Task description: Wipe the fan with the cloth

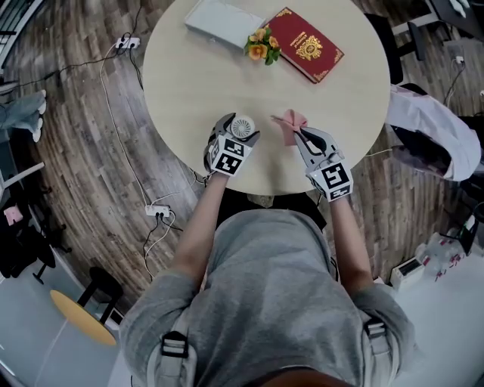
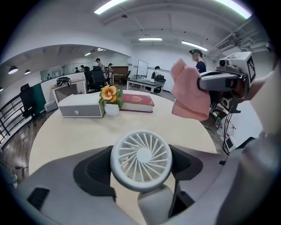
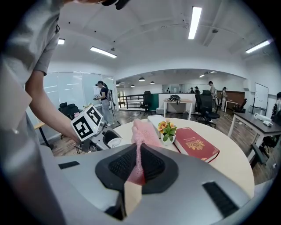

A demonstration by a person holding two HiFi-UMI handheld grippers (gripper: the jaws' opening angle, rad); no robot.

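A small white hand fan (image 1: 243,127) with a round slatted head (image 2: 141,159) sits clamped between the jaws of my left gripper (image 1: 239,134), held above the near edge of the round table (image 1: 197,83). My right gripper (image 1: 296,134) is shut on a pink cloth (image 1: 290,125), which sticks up from between its pads (image 3: 138,167). The cloth (image 2: 189,93) hangs to the right of the fan, a short gap away, not touching it. From the right gripper view the fan (image 3: 115,142) shows at the left, beside the left gripper's marker cube (image 3: 88,121).
At the table's far side lie a red book (image 1: 305,44), a small pot of orange flowers (image 1: 261,45) and a white box (image 1: 224,23). Cables and power strips (image 1: 157,210) trail on the wooden floor. People and desks stand far behind.
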